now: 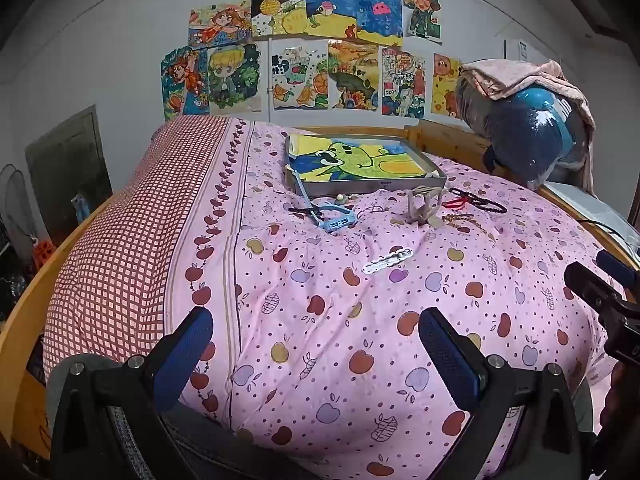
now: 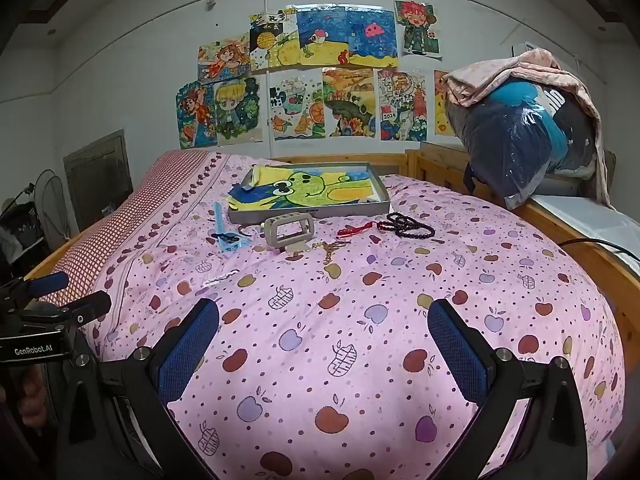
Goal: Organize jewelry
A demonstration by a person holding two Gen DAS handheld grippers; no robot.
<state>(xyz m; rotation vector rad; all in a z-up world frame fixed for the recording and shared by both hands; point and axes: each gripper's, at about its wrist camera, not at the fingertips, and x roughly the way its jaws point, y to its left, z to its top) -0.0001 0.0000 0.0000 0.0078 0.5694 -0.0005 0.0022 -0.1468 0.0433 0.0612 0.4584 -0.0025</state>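
Pink quilt (image 2: 360, 320) bears tray (image 2: 312, 213), black beads (image 2: 408, 224), gold chain (image 2: 330, 250) — both grippers' fingers (image 1: 188, 348) (image 2: 456, 344) spread, empty.

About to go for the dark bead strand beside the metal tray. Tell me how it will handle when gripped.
The dark bead strand lies in loose, overlapping loops, so it is probably floppy and will dangle from wherever it is pinched. The beads look small and round, so they may slip between the pads. The soft, wrinkled bedspread beneath would likely give under a push. Both the left gripper and right gripper stand open.

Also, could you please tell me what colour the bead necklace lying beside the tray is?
Dark, nearly black bead necklace; clearest in the right wrist view.
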